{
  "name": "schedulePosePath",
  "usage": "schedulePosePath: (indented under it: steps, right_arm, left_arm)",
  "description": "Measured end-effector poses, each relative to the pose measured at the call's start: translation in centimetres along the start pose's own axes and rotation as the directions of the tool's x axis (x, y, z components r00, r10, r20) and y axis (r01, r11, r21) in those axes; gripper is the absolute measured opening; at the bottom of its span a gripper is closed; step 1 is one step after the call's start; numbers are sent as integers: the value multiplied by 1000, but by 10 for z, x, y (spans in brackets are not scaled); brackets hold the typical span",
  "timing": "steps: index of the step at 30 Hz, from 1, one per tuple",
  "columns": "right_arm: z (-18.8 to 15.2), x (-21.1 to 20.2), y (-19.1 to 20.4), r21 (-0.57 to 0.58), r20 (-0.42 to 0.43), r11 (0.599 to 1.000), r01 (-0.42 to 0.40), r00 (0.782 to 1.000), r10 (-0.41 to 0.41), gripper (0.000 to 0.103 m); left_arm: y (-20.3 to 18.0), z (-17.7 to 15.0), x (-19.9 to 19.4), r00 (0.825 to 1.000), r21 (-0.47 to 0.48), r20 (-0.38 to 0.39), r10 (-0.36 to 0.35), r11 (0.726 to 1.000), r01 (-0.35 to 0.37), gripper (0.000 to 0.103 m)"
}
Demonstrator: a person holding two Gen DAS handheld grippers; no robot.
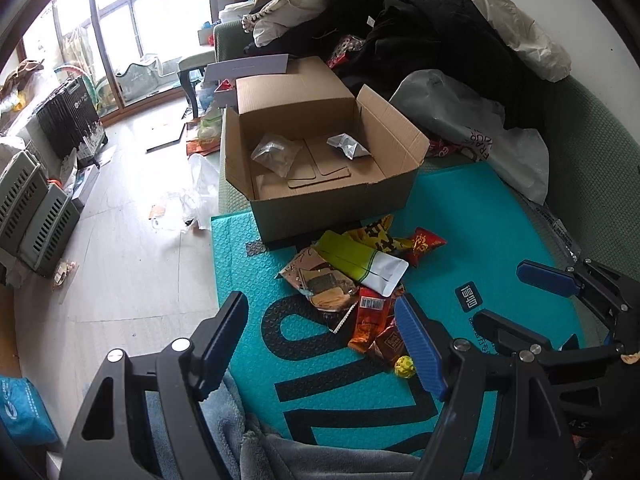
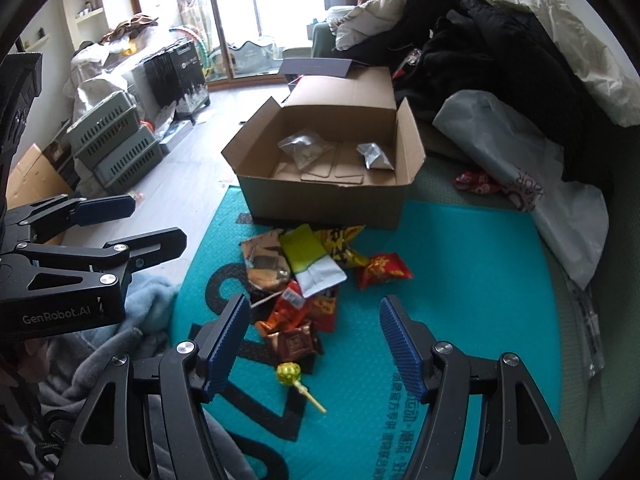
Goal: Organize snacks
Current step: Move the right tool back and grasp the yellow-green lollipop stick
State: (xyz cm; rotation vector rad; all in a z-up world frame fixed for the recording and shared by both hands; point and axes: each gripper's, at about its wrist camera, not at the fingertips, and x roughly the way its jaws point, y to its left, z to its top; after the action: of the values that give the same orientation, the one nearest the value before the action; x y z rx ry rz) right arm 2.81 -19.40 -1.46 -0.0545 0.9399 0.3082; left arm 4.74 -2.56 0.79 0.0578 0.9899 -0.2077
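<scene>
- A lived-in home, seemingly a living room: a green sofa [image 1: 592, 168] takes up the right side, heaped with dark and cream clothes [image 1: 420, 20].
- At the far end, tall wood-framed windows [image 2: 256, 4] reach down to a pale floor [image 1: 132, 264], with a green upholstered chair [image 1: 196, 62] near them.
- Along the left wall stand stacked grey-green plastic crates [image 2: 116, 148] and a dark wheeled crate [image 2: 180, 72], with household bundles piled on top.
- Wall shelves [image 2: 90, 14] hold small items at the far left.
- Scattered plastic bags [image 1: 192, 196] and paper scraps lie on the floor.
- Snack packets [image 2: 304, 276] lie on a teal padded mailer [image 2: 460, 280] spread on the sofa, in front of an open cardboard box [image 2: 328, 196].
</scene>
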Motion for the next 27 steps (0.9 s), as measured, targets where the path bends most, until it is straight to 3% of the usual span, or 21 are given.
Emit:
schedulePosePath:
  steps: [14,23,27]
  right_arm:
    - [-52,65,4,31,-176,997,-71,982,75,66]
    - [-66,104,5,50,-270,990,-133,952,141,54]
    - [-69,116,4,54,-302,989,-135,942,145,44]
  left_arm:
    - [9,-43,45,987,-52,-156,-28,998,20,75]
    - [18,-54,65,973,-84,-226,-39,996,20,75]
    - [20,-54,70,970,-86,-238,-42,996,22,75]
